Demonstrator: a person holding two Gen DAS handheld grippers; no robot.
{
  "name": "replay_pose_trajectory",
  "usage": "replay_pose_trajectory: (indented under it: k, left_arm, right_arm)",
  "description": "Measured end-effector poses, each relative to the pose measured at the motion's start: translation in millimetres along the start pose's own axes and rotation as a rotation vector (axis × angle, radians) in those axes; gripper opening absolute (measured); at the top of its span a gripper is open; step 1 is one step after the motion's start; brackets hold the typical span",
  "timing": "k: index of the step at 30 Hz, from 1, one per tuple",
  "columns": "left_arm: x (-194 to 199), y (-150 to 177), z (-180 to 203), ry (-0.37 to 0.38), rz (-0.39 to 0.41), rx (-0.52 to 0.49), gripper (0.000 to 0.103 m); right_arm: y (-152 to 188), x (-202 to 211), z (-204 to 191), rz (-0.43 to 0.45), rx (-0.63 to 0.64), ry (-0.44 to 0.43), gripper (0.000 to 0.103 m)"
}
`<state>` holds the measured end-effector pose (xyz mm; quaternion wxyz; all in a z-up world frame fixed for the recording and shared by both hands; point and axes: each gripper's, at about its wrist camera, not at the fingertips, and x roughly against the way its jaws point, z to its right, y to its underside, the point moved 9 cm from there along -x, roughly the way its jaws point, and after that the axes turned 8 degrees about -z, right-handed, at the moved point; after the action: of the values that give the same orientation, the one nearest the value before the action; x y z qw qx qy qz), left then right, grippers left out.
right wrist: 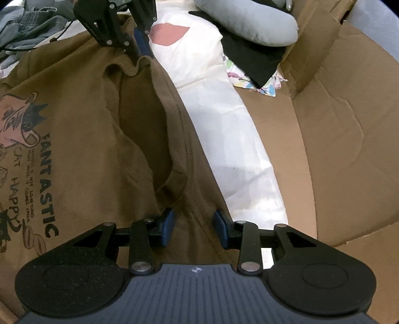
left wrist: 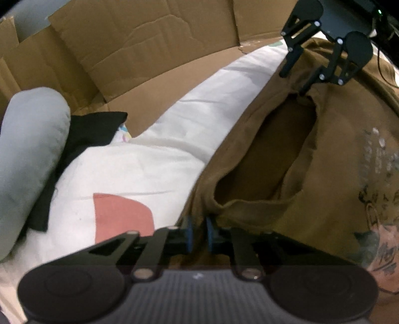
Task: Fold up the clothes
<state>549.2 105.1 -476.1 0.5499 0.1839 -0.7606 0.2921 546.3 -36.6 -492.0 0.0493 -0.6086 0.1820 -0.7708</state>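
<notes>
A brown T-shirt (left wrist: pixel 324 149) (right wrist: pixel 87 124) with a cat print and the word FANTASTIC lies spread on a white quilt, neck opening (left wrist: pixel 269 154) towards me. My left gripper (left wrist: pixel 199 234) is shut on the shirt's shoulder edge at one side of the collar; the right wrist view shows it (right wrist: pixel 141 53) pinching a ruffle of fabric there. My right gripper (right wrist: pixel 194 224) stands over the other shoulder, blue pads apart, brown fabric lying between them without being pressed. In the left wrist view its fingers (left wrist: pixel 294 83) rest on the far shoulder.
The white quilt (left wrist: pixel 149 162) with a pink patch (left wrist: pixel 122 216) lies on flattened cardboard (left wrist: pixel 149 49). A grey pillow (left wrist: pixel 27 149) and a black cloth (left wrist: pixel 92 127) sit beyond the shirt. A heap of grey clothes (right wrist: pixel 30 22) and cables lie at the far left.
</notes>
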Motion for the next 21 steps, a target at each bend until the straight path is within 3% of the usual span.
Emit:
replay_pose_trajectory:
  k: [1, 2, 11, 16, 21]
  left_arm:
    - [3, -1, -2, -0.012, 0.012, 0.005, 0.007]
    - [7, -2, -5, -0.012, 0.026, 0.022, 0.006]
    - [22, -7, -29, -0.004, 0.080, 0.150, 0.006]
    - [12, -4, -46, 0.010, 0.094, 0.278, 0.005]
    - [12, -1, -52, 0.008, 0.105, 0.377, 0.011]
  right_arm:
    - [-2, 0, 1, -0.003, -0.014, -0.004, 0.010]
    - [-3, 0, 3, -0.006, -0.029, -0.007, 0.006]
    - [-14, 15, 32, 0.030, -0.123, 0.047, 0.004]
    - [-17, 8, 52, 0.039, -0.232, 0.053, 0.004]
    - [-16, -2, 72, 0.034, -0.398, 0.066, 0.005]
